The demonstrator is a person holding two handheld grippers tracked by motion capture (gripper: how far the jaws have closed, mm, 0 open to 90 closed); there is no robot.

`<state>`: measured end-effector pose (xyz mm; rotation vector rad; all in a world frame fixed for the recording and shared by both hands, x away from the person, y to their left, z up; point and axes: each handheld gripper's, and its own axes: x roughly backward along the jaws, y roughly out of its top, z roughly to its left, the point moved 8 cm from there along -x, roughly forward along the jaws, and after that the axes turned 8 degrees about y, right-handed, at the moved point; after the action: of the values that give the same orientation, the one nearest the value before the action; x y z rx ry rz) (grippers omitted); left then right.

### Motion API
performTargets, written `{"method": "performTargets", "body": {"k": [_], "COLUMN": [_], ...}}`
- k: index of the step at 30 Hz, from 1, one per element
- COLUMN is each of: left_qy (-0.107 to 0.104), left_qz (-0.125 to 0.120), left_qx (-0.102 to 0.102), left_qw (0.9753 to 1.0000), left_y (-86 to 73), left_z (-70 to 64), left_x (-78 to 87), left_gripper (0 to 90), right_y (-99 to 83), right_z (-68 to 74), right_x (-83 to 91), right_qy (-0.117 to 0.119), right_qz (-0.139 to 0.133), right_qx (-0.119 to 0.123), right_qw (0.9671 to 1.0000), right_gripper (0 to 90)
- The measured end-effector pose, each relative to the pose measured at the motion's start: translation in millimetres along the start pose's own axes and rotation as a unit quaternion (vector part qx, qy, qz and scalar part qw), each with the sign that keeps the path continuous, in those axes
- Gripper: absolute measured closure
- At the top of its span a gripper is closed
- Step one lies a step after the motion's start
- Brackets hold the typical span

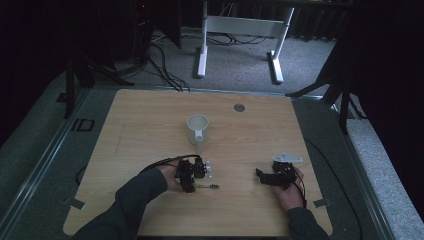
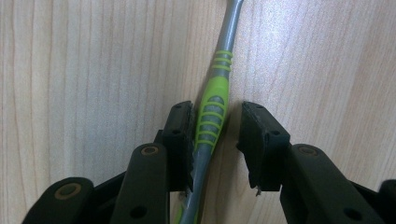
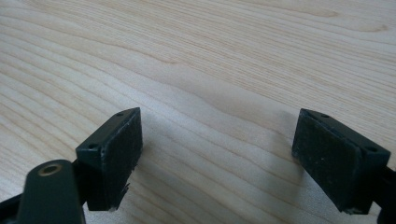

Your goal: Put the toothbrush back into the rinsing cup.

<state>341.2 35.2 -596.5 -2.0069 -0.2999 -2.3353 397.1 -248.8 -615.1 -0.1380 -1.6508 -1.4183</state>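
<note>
Light wood table [image 1: 150, 115] in a dark room, white mug [image 1: 197, 131] standing just past the left gripper [image 2: 215, 133]. Its jaws straddle a grey toothbrush [image 2: 211, 116] with green grip lying flat, not quite clamped. Right gripper [image 3: 217, 154] is spread wide over bare wood.

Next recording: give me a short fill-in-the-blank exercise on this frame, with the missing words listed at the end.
1. The left gripper has its jaws on either side of a grey and ____ toothbrush lying on the table.
2. The right gripper has its jaws ____, with nothing between them.
3. The white cup stands on the table, ____ from both grippers.

Missing words: green; open; apart
</note>
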Motion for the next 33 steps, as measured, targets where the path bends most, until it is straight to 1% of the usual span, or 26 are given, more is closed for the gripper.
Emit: {"method": "performTargets", "body": {"k": [6,12,17,20,23,28,33], "left_qy": [0.000,0.000,-0.001,-0.002,-0.002,-0.002,-0.003], "left_qz": [0.002,0.007,0.019,0.019,0.018,0.020,0.023], "left_qx": [0.002,0.000,-0.011,-0.012,-0.007,-0.008,-0.007], "left_qw": [1.0000,1.0000,0.9998,0.9997,0.9998,0.9998,0.9997], "left_y": [0.6,1.5,4.6,5.5,5.7,5.7,5.9], "left_z": [1.1,0.7,0.6,1.2,1.6,1.2,0.7], "left_x": [-0.2,0.0,-0.3,-0.4,-0.6,-0.3,-0.3], "left_gripper": [66.9,68.6,70.1,71.0,72.7,76.0,77.4], "right_y": [0.1,0.1,0.2,0.2,0.2,0.1,0.2], "right_z": [0.1,0.2,0.2,0.2,0.2,0.2,0.2], "right_x": [-0.1,-0.2,-0.2,-0.2,-0.2,-0.2,-0.2], "right_qy": [0.000,0.000,0.000,0.001,0.001,0.001,0.001], "right_qz": [0.000,0.000,0.000,0.000,0.000,0.000,0.000], "right_qx": [0.000,0.000,0.000,0.000,0.000,0.001,0.001], "right_qw": [1.0000,1.0000,1.0000,1.0000,1.0000,1.0000,1.0000], "right_gripper": [15.9,15.9,15.9,15.9,15.9,15.9,15.9]}}
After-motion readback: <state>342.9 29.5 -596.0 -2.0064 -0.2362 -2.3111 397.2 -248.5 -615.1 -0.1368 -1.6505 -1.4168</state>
